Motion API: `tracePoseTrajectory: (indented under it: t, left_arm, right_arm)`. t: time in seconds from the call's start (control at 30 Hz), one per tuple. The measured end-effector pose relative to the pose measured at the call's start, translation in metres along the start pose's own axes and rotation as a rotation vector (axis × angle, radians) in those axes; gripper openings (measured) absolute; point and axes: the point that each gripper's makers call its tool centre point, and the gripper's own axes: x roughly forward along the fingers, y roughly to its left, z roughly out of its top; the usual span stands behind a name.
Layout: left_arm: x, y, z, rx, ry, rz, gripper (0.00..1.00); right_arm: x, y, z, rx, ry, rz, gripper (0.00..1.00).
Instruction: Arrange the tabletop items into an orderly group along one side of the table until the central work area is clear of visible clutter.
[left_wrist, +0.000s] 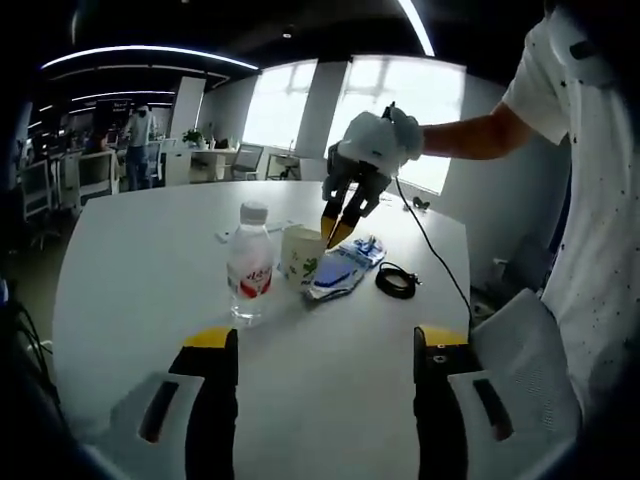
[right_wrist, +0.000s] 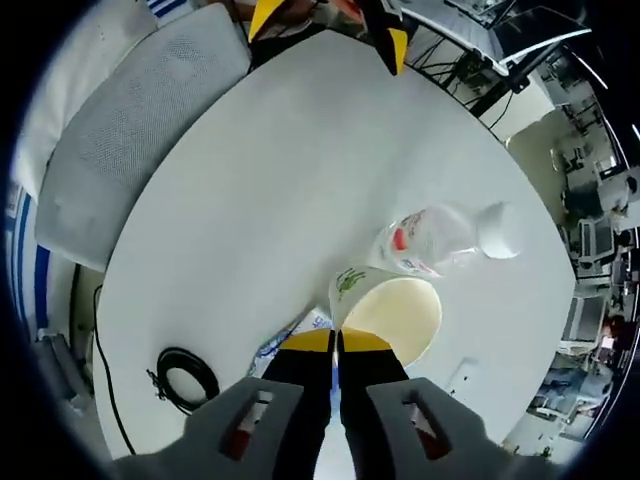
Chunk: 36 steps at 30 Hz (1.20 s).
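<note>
From the left gripper view, I had my right gripper (left_wrist: 337, 232) reaching down from one o'clock, its yellow-tipped jaws pressed together over the rim of the cream paper cup with a green print (left_wrist: 301, 253); whether they pinched the rim I could not tell. My left gripper (left_wrist: 325, 345) hung low with jaws spread wide. The cup looked empty inside. Just beside it stood the clear plastic water bottle with a red label (left_wrist: 250, 262), a blue-and-white flat packet (left_wrist: 344, 268) and a black coiled cable (left_wrist: 396, 280) on the round white table (left_wrist: 140, 260).

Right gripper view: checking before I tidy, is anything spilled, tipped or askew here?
Nothing spilled. The water bottle and paper cup stand upright; the cup looks empty. The blue packet lies flat beside it, a coiled black cable nearby.
</note>
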Motion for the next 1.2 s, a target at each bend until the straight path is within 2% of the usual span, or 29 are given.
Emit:
tracePoseTrajectory:
  t: [0.53, 0.93, 1.13, 1.2]
  left_arm:
    - [0.002, 0.001, -0.004, -0.011, 0.003, 0.003, 0.72]
    - [0.004, 0.000, -0.008, -0.025, 0.001, 0.000, 0.72]
    - [0.004, 0.000, -0.010, -0.026, 0.000, -0.001, 0.72]
    - [0.004, -0.001, -0.010, -0.026, 0.001, 0.000, 0.72]
  right_arm:
    - [0.025, -0.012, -0.010, -0.083, 0.046, -0.009, 0.00]
    - [0.040, -0.011, -0.013, -0.116, 0.067, 0.008, 0.00]
    - [0.044, -0.009, -0.011, -0.117, 0.056, 0.011, 0.00]
    - [0.046, -0.008, -0.015, -0.128, 0.073, 0.015, 0.00]
